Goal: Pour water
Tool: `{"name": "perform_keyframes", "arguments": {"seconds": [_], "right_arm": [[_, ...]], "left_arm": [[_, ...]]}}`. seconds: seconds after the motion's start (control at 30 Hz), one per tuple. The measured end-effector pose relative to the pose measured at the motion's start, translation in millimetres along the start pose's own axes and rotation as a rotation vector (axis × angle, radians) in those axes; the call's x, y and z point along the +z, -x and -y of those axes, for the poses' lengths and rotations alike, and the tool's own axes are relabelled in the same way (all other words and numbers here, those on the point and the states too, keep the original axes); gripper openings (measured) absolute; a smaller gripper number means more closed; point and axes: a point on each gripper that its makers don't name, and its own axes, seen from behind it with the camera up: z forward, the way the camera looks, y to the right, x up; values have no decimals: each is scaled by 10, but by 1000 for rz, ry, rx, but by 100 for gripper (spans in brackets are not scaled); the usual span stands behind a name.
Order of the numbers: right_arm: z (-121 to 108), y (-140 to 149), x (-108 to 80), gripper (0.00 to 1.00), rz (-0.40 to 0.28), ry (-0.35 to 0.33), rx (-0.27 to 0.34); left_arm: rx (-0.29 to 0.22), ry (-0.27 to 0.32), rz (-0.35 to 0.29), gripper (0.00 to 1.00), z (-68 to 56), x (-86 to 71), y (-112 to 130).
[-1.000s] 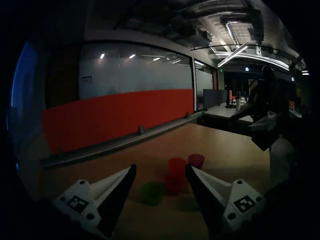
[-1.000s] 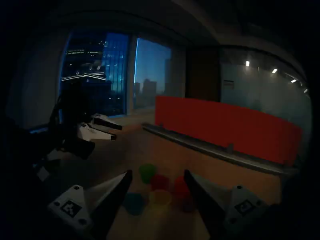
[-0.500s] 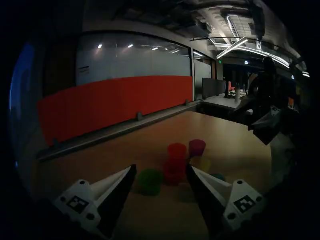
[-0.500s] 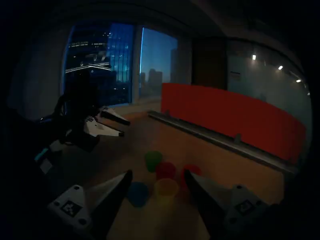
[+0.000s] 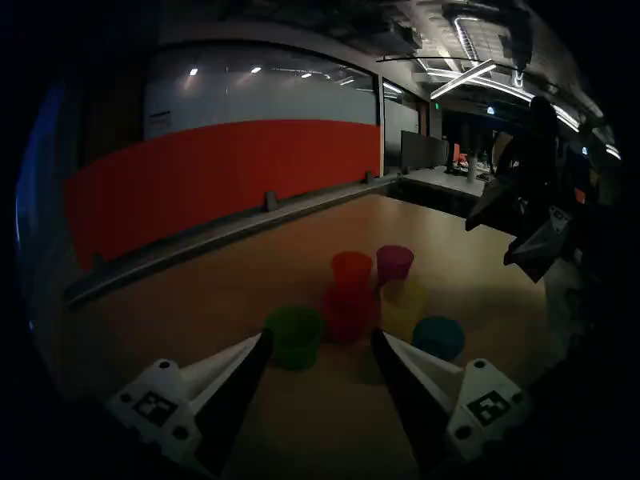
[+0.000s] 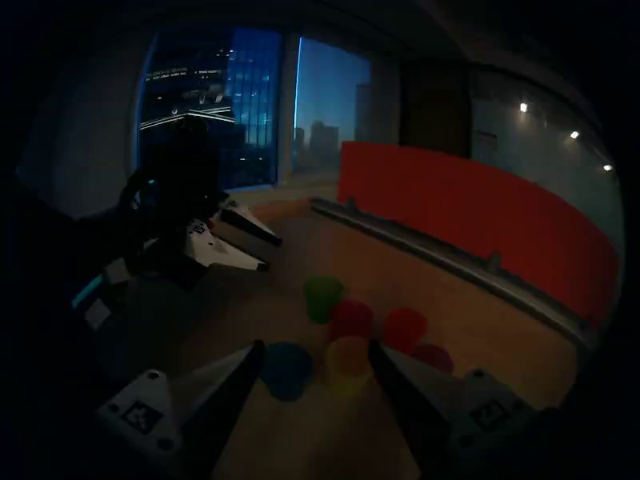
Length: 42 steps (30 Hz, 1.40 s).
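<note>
Left gripper view shows the cups [image 5: 350, 308] nearer than before; left gripper [image 5: 320, 334] and right gripper [image 6: 314, 346] gape empty, pouring unstarted.

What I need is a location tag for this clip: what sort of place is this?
Probably an office at dusk: a long wooden table with a red divider panel, a frosted glass wall, and windows onto city towers.

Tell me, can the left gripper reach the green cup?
Probably yes. The left gripper is open and the green cup stands just ahead of it, nothing between. The red cup close beside it might get bumped.
</note>
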Motion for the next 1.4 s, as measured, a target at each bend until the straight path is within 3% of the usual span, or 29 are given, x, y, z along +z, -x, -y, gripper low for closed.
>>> {"name": "perform_keyframes", "arguments": {"seconds": [0.3,0.67,0.9,1.4], "right_arm": [[95,217,164,97,36,-32,8],[205,520,314,97,86,-47,-5],[277,654,384,97,107,-56,-20],[311,963,668,97,145,-68,11]], "left_arm": [[-12,3,54,91,54,176,245],[19,-11,118,91,60,290,504],[28,-15,127,91,61,316,526],[24,-24,136,91,138,350,564]]}}
